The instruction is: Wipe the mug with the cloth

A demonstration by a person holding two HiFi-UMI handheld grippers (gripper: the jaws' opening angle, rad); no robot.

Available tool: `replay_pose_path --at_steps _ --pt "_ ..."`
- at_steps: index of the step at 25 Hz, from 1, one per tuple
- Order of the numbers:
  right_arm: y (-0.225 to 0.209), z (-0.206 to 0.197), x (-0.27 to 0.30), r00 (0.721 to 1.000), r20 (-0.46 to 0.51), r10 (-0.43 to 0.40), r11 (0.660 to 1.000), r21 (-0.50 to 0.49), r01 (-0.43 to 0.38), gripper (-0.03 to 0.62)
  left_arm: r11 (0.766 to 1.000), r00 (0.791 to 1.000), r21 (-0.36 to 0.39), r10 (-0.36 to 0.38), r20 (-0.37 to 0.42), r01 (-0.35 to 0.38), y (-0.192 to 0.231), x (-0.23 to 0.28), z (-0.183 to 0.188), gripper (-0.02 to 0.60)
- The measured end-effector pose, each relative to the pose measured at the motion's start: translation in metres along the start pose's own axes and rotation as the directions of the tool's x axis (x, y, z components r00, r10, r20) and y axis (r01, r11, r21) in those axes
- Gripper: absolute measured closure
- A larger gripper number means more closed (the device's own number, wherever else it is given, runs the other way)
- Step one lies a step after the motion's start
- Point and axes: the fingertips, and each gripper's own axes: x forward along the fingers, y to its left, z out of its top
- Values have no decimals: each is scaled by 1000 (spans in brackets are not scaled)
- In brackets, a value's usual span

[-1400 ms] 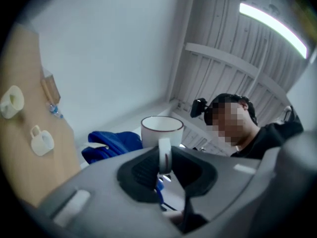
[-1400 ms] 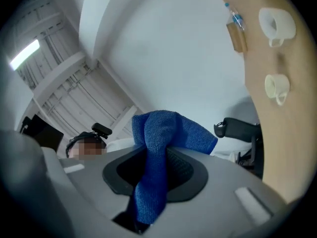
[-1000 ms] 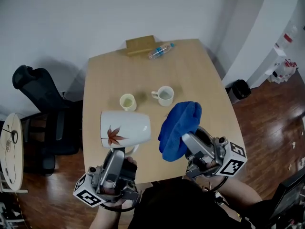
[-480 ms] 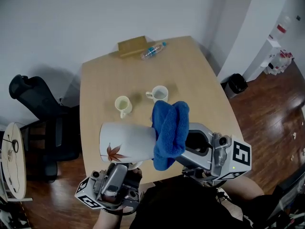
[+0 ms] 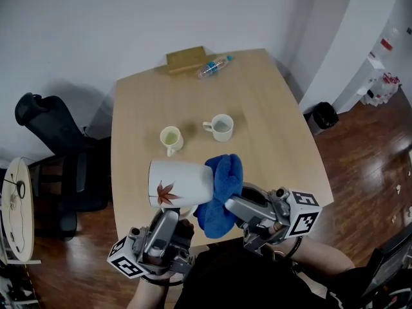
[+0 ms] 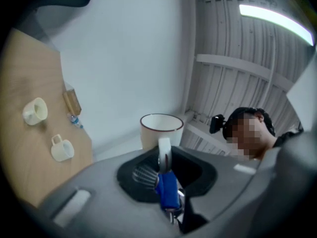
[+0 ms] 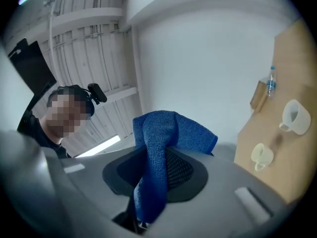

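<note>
Gripping at the near left, the left gripper (image 5: 171, 216) is seen with its jaws clamped on the handle (image 6: 164, 152) of the mug (image 5: 180, 182), which is held on its side above the near edge of the table (image 5: 270, 127). Against the mug's right end the blue cloth (image 5: 221, 192) is pressed, bunched up. That cloth is pinched tight in the closed jaws of the right gripper (image 5: 229, 205). Farther off, two small cups (image 5: 171, 137) (image 5: 221, 127) are left standing, well apart from the mug.

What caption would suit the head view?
Left hand-held gripper holds a leaf-printed mug; right hand-held gripper holds blue cloth against it.
</note>
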Motion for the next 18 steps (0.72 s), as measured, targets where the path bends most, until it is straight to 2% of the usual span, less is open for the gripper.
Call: replay_pose_path --at_steps 3,5,8,10,11,12,13,15,16,18 --pt "4 18 -1 999 42 17 999 -46 -15 494 1000 1000 -8 19 -14 -19 8 -7 -10 517" --pt "-8 26 -11 998 53 -24 998 -50 27 494 1000 1000 -10 18 -24 -18 6 -9 -23 517" --pt "-52 23 -33 981 63 -184 983 24 183 494 1000 998 3 13 -54 -13 1 -6 -38 517" --pt "-85 13 -50 947 30 -321 946 48 320 494 997 994 58 57 -92 -52 5 -7 -42 517" --pt "-99 7 -59 925 4 -380 924 48 380 494 990 988 110 106 -116 -93 12 -10 -44 517" --pt "-110 1 -67 902 -25 -432 901 37 432 494 973 975 179 172 -142 -146 22 -14 -45 517" --pt "-121 -5 -77 873 -59 -483 875 11 485 494 944 954 257 252 -165 -205 36 -20 -47 517" --pt "-144 -16 -98 788 -139 -600 800 -71 596 494 857 887 407 419 -193 -316 68 -38 -50 517" --pt "-158 -23 -111 729 -180 -661 750 -121 650 494 806 846 465 495 -195 -365 85 -48 -51 517" --pt "-187 -43 -141 588 -275 -761 646 -227 729 494 704 758 554 625 -185 -445 119 -72 -53 517"
